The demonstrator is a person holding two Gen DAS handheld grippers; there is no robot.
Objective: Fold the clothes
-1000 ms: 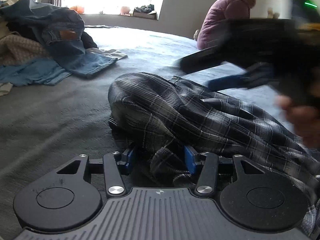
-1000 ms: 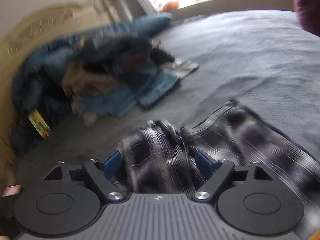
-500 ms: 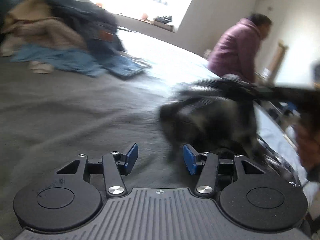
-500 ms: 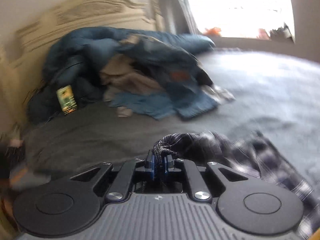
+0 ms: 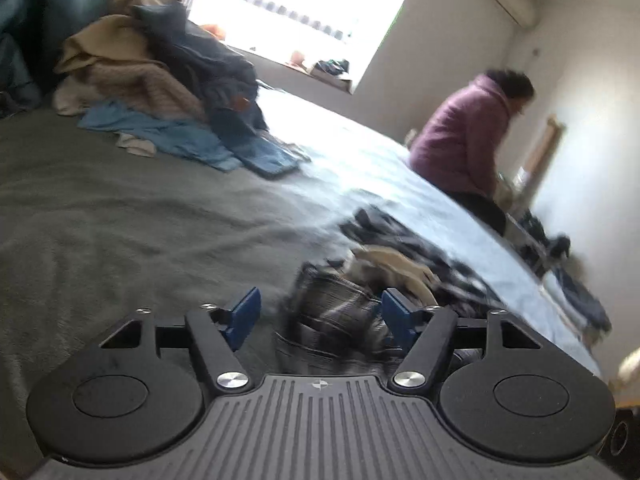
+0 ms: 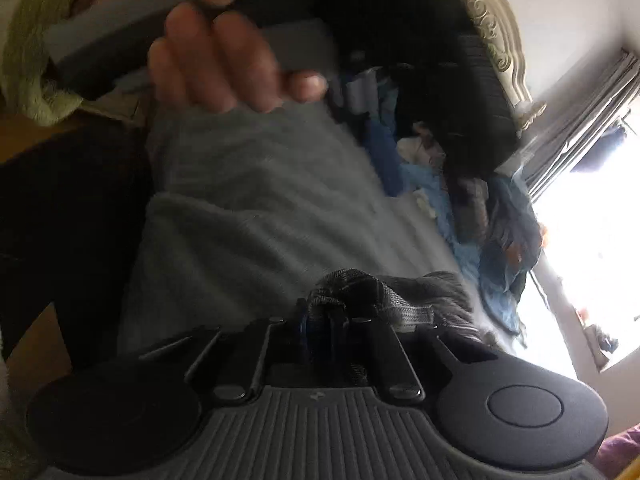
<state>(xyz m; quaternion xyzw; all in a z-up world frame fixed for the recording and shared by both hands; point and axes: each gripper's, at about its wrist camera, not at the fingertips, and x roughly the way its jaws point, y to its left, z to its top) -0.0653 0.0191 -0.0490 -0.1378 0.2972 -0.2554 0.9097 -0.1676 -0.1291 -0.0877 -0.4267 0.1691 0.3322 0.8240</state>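
Note:
The dark plaid garment lies crumpled on the grey bed cover, with a tan part showing in its folds. A blurred fold of it sits between the blue pads of my left gripper. Those jaws are opening, and the pads stand clear of the cloth. My right gripper is rolled far over and pinches a bunched edge of the plaid garment. Its jaws are easing slightly while still on the cloth. A hand holds the left gripper's dark body above.
A pile of jeans, blue and tan clothes lies at the far left of the bed, below a bright window. A person in a purple jacket sits at the bed's far edge. A carved headboard stands behind the pile.
The right gripper closed on a bunch of plaid cloth, then swept sideways and rolled over with it. The left gripper's jaws widened off the cloth it had pinched, and its view swung across the bed.

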